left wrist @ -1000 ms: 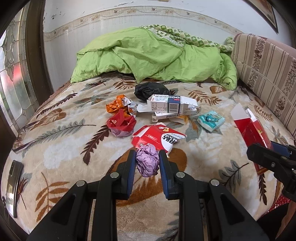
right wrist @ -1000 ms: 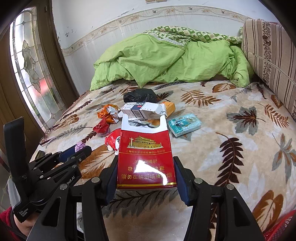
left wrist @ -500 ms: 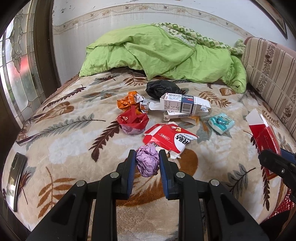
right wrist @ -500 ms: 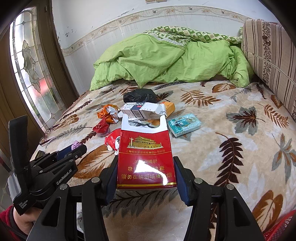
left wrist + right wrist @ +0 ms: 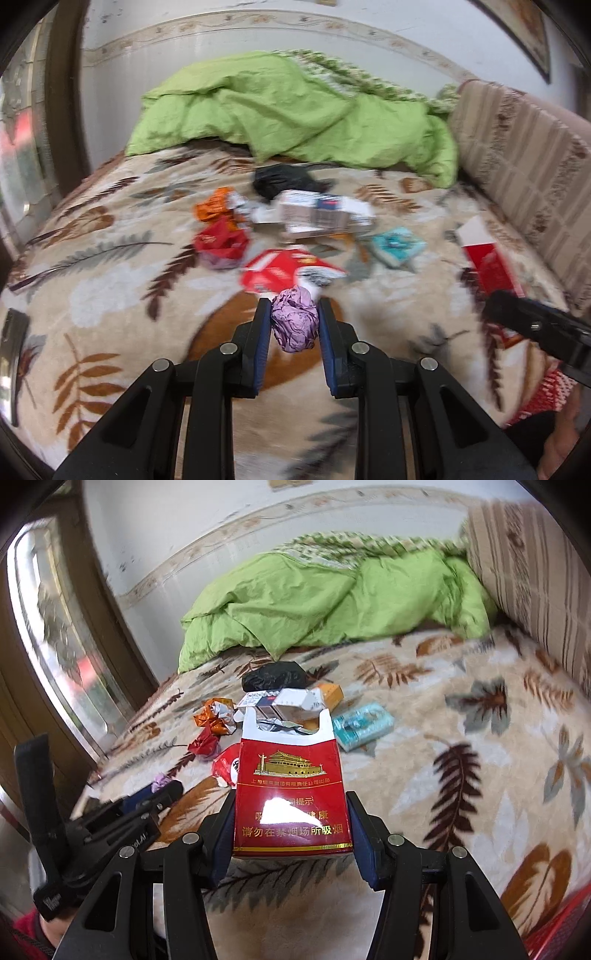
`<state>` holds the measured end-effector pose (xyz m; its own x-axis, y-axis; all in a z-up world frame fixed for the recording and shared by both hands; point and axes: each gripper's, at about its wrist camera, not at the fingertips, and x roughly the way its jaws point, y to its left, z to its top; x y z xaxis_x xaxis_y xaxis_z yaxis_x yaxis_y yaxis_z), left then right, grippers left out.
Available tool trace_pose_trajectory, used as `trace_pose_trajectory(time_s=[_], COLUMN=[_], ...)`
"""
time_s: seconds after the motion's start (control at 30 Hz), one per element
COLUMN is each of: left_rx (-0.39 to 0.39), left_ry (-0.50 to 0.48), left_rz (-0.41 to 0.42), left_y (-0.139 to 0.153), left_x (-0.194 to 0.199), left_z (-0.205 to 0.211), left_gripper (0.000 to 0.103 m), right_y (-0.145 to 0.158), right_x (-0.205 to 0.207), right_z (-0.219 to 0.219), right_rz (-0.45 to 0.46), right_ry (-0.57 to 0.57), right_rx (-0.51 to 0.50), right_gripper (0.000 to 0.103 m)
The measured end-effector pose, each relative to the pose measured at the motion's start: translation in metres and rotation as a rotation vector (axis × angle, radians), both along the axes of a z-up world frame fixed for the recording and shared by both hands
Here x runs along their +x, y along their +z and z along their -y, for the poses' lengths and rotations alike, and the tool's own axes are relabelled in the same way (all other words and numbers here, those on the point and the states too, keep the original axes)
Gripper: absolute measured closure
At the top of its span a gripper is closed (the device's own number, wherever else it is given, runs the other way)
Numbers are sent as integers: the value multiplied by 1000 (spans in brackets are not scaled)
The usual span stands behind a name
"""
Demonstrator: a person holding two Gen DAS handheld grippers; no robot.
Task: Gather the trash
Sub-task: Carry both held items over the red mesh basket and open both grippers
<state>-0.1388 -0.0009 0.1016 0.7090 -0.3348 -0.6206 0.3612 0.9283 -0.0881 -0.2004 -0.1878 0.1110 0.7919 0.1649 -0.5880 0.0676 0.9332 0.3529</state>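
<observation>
My left gripper (image 5: 294,314) is shut on a crumpled purple paper ball (image 5: 295,325), held above the leaf-patterned blanket (image 5: 110,280). My right gripper (image 5: 290,805) is shut on an open red cigarette box (image 5: 290,794); the same box (image 5: 491,262) shows at the right of the left wrist view. More trash lies on the bed: a red crumpled wrapper (image 5: 219,243), an orange wrapper (image 5: 214,206), a flattened red-and-white carton (image 5: 288,273), a white box (image 5: 321,214), a teal packet (image 5: 397,245) and a black bag (image 5: 277,181).
A green duvet (image 5: 295,114) is heaped at the head of the bed. A striped cushion (image 5: 524,166) lines the right side, a glass door (image 5: 55,635) the left. A dark phone (image 5: 13,343) lies at the bed's left edge. A red basket (image 5: 561,923) shows lower right.
Both views have tilted and shifted slightly, and both are blurred now. The purple ball and the red box stay gripped. The trash on the bed has not moved.
</observation>
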Motion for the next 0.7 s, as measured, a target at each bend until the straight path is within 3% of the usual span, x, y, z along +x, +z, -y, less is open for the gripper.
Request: trace_pose_trajectory(time_s=[0.33,0.7], left_rx=[-121,-137], left_ry=[-323,-612], left_rz=[-32,-130], left_y=[35,57], left_x=[-56,-120], left_z=[57,154], left_gripper=[79,79], right_y=[24,34], right_x=[-77,-210], right_z=[45,144], right_rz=[19,24], right_ry=[-84,-370], right_rx=[81,154], right_gripper=[45,45])
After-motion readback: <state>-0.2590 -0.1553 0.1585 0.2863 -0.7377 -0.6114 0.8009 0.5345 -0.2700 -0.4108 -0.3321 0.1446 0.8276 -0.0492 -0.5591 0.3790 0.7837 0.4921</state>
